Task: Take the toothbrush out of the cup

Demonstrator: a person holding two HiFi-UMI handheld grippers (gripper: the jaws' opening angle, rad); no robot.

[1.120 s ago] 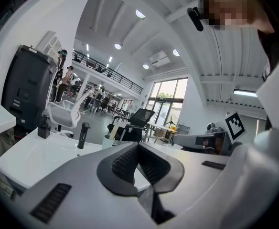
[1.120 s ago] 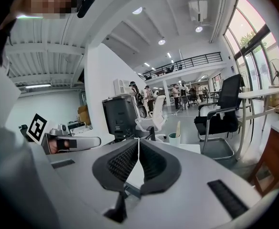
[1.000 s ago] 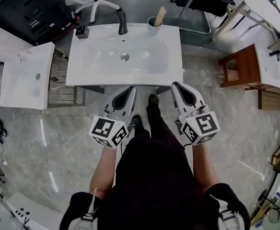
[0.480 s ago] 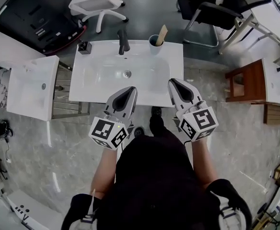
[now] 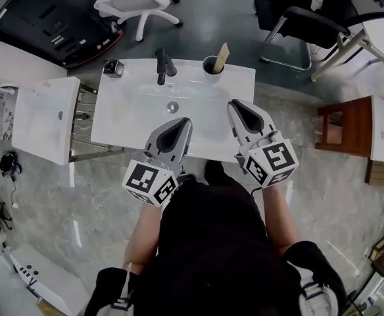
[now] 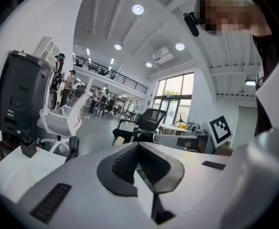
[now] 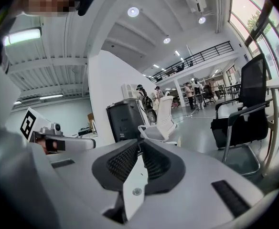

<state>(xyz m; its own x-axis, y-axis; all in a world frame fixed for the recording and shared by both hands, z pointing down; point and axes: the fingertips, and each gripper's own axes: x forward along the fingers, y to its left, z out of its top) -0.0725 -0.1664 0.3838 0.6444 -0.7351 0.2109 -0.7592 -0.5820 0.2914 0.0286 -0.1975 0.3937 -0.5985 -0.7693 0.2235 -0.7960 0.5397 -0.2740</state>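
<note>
Over the sink's (image 5: 110,133) near rim, brought forward since a second ago, with left gripper (image 5: 183,122) and right gripper (image 5: 235,105) both pressed together and empty, yet well apart from the toothbrush (image 5: 222,52) standing in the cup (image 5: 210,66) at the far rim: approaching only, nothing grasped.
</note>
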